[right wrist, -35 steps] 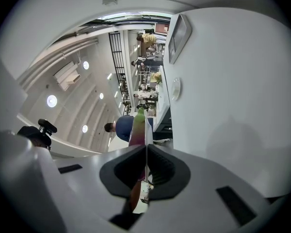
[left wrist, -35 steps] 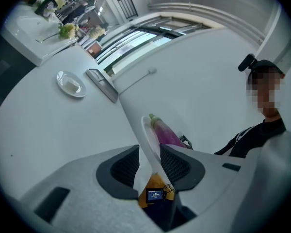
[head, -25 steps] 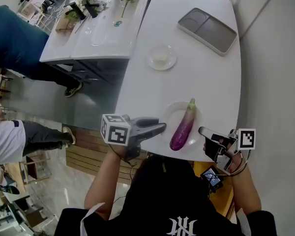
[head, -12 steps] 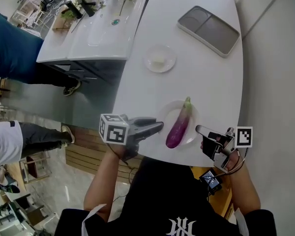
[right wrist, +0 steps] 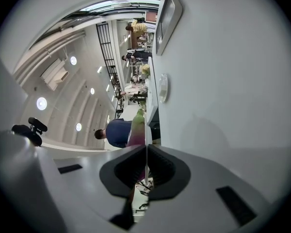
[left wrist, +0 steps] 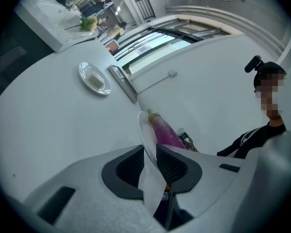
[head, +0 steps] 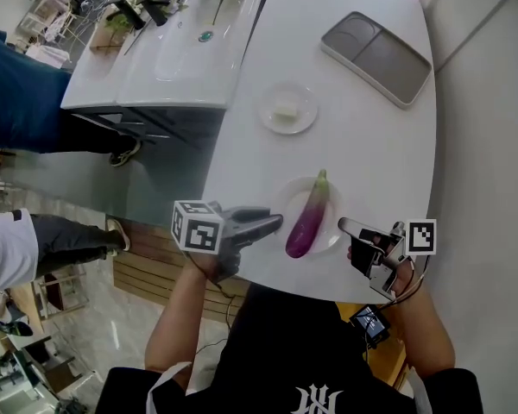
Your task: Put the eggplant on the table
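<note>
A purple eggplant (head: 304, 218) with a green stem lies on a white plate (head: 325, 193) at the near edge of the white table (head: 363, 145). My left gripper (head: 279, 222) has just been closing, and its pads now press the plate's left rim. In the left gripper view the rim (left wrist: 145, 135) runs between the jaws (left wrist: 150, 152), with the eggplant (left wrist: 164, 132) behind it. My right gripper (head: 343, 225) is shut on the opposite rim. The right gripper view shows the plate edge-on (right wrist: 146, 125) between the pads (right wrist: 146, 152). Beside it lies the eggplant (right wrist: 136, 130). Whether the plate rests on the table I cannot tell.
Farther up the table stand a small plate with a pale block (head: 287, 110) and a grey two-part tray (head: 376, 47). A white counter with flowers (head: 181, 50) adjoins the table's left side. People stand at the left (head: 17, 102). A wall runs along the right.
Both grippers, with the plate and eggplant between them, have shifted slightly left and up in the head view. The person in blue at the left has moved farther out of view.
</note>
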Available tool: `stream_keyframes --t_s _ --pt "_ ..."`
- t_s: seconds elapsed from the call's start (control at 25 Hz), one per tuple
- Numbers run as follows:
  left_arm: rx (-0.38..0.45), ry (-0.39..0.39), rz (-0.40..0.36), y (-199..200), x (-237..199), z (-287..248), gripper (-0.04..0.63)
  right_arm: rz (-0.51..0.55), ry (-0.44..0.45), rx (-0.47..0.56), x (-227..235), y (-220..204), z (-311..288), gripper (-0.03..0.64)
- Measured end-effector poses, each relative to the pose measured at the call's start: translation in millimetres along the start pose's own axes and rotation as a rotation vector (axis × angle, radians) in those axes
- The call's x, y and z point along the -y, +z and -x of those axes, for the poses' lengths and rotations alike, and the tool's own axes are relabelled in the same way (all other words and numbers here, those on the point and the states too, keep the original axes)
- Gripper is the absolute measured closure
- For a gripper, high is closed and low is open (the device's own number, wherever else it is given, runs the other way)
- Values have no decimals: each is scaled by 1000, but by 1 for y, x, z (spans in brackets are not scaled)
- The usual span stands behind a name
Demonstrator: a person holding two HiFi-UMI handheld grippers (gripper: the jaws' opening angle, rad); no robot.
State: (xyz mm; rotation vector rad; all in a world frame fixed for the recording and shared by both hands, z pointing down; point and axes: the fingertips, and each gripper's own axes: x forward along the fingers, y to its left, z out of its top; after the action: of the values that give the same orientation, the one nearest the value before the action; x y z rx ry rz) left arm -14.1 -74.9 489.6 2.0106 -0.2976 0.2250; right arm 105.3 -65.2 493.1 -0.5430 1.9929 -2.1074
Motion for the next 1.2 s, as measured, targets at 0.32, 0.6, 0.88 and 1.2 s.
stream_keyframes --t_s 0.32,0.6,0.88,1.2 --pt "-21 40 4 6 -36 8 518 25 -42 -26 23 18 -29 606" --pt "-38 58 3 5 -57 6 517 21 -75 -37 50 27 -40 606" --pt "-56 81 0 3 -62 3 517 21 -122 -31 58 31 -41 606" --pt "-83 132 -3 3 -78 -4 517 41 -190 -28 74 41 -44 606"
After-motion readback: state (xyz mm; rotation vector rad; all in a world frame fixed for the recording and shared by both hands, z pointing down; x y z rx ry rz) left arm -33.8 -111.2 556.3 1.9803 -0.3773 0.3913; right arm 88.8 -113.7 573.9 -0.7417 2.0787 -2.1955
